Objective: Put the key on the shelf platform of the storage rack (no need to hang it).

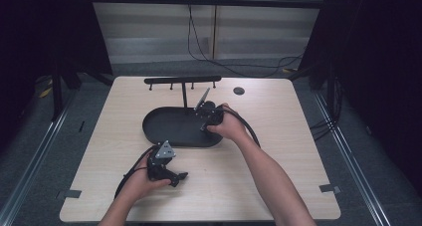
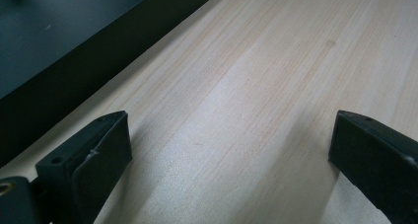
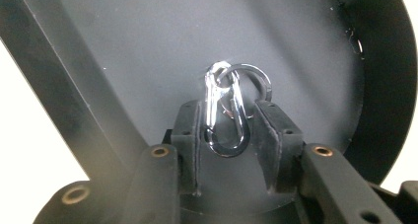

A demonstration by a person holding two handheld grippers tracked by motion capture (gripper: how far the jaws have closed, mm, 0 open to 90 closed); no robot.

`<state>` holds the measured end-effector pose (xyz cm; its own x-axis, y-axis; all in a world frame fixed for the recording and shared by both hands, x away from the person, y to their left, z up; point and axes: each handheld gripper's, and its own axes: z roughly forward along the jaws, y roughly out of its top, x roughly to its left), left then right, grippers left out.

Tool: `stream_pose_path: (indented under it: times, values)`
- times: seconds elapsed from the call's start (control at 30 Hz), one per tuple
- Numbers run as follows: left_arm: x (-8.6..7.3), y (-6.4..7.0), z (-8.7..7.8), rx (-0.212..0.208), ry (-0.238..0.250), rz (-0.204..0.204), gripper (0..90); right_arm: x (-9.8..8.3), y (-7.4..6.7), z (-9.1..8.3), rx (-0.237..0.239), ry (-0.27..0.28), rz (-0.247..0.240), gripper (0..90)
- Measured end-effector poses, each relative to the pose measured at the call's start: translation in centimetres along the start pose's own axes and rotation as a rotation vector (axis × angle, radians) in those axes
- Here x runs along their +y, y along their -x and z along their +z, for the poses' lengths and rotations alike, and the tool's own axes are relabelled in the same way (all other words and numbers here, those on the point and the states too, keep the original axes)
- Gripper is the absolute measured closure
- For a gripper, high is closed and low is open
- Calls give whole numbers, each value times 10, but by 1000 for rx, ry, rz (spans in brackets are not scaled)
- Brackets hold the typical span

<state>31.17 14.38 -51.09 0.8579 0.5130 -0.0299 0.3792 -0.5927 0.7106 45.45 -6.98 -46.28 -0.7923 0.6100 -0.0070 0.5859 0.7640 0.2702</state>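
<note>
A silver carabiner (image 3: 224,113) with a key ring (image 3: 256,76) clipped to it lies inside the black oval tray (image 1: 149,129), between the jaws of my right gripper (image 3: 229,108). The left pad sits against the carabiner and the right pad stands clear of it, so the jaws are slightly open. In the high view my right gripper (image 1: 203,126) points down into the tray's right end. My left gripper (image 1: 180,177) rests low over the bare wooden table in front of the tray, its jaws (image 2: 229,130) wide open with nothing between them.
A black T-shaped rack (image 1: 183,80) with small pegs stands just behind the tray. A small black disc (image 1: 239,90) lies at the back right of the table. The tray's edge (image 2: 74,71) is close by in the left gripper view. Cables run across the floor beyond the table.
</note>
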Motion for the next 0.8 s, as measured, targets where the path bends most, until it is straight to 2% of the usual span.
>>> stream_pose_path:
  times: [0.67,0.8]
  values:
    - [0,0,0,0,0,1,22,-2,-5,-12,-8,12,-2,503]
    - [0,0,0,0,0,1,21,-3,-6,-15,-7,18,11,471]
